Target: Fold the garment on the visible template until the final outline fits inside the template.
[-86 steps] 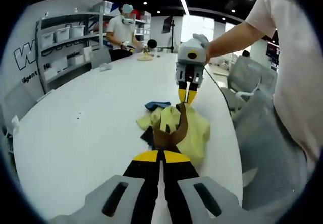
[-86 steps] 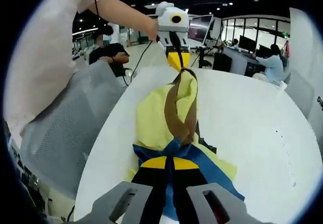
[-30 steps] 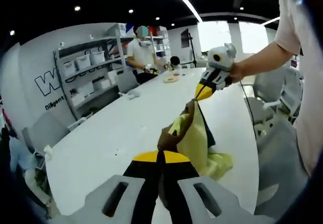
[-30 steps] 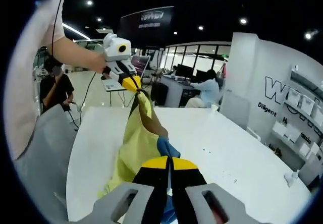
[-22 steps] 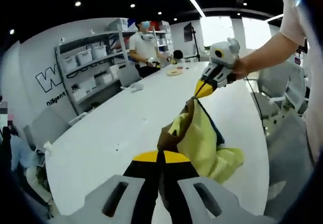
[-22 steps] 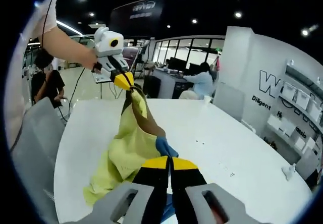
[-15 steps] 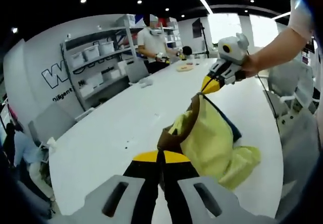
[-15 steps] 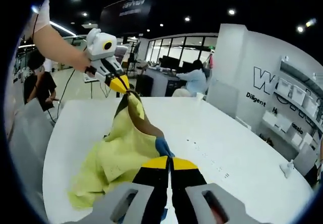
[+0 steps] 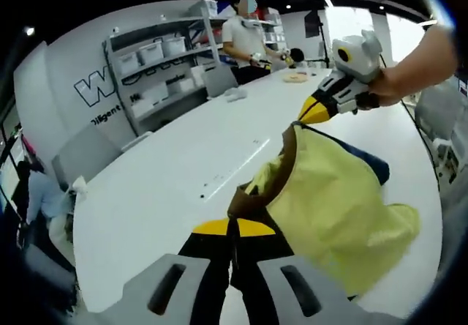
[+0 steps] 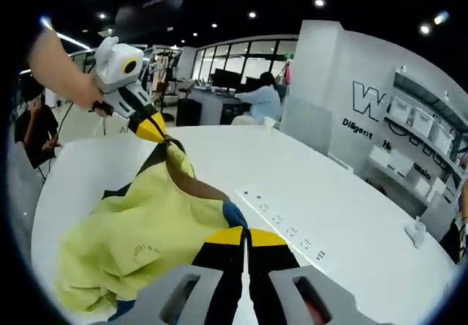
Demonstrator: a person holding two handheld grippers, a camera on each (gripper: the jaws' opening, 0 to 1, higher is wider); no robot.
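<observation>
Both claws, left [image 9: 232, 226] and right [image 10: 245, 236], are closed on the garment [image 9: 333, 200] at its brown band, holding it above the counter [image 9: 183, 171], probably to spread it.

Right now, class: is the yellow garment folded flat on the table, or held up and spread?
Held up and spread: the yellow garment hangs stretched between the left gripper and right gripper, unfolded.

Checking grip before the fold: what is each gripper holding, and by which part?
Both hold the yellow garment by its brown neckline trim: the left gripper at one end, the right gripper at the other, the trim stretched between them.
</observation>
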